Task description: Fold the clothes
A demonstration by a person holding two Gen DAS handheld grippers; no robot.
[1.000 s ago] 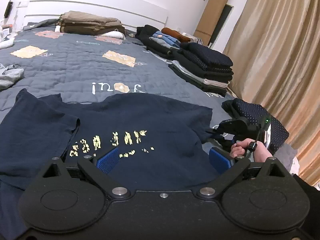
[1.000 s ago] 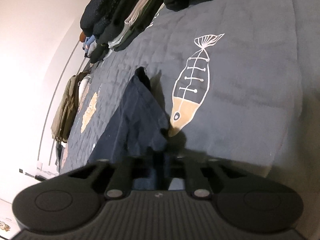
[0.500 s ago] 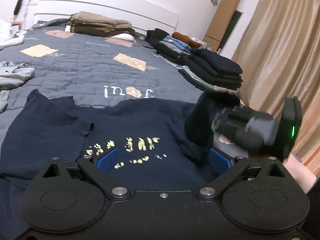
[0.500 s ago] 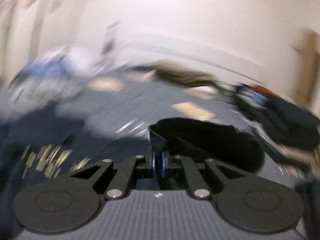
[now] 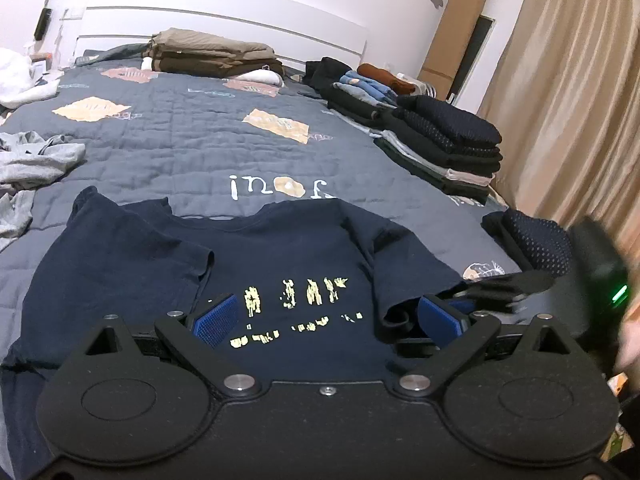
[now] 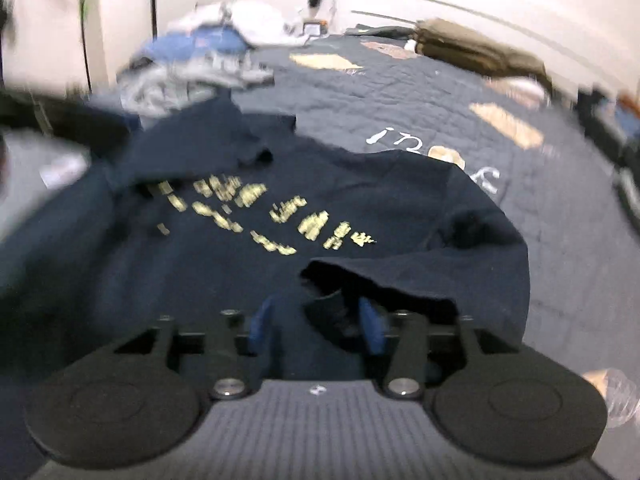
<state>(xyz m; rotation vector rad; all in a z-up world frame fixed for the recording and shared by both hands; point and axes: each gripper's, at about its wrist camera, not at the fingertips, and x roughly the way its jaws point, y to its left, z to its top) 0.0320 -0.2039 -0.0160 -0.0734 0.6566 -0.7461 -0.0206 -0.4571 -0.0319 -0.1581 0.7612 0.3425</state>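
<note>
We hover both grippers, left (image 5: pixel 326 320) and right (image 6: pixel 316 320), jaws spread and holding nothing, over the navy T-shirt (image 5: pixel 280 264) lying collar-away on the bed (image 5: pixel 180 152), right gripper nearest its folded-in sleeve (image 6: pixel 400 280).

Navy t-shirt (image 5: pixel 288 256) lies spread flat on the bed, yellow cracked print (image 5: pixel 296 292) face up, collar toward the headboard. Its sleeve on the right side (image 5: pixel 404 268) is folded inward over the body, cuff edge slightly lifted and open; the sleeve on the left side (image 5: pixel 116 248) lies flat, also over the body. Fabric is mildly wrinkled, the hem end out of view.
</note>
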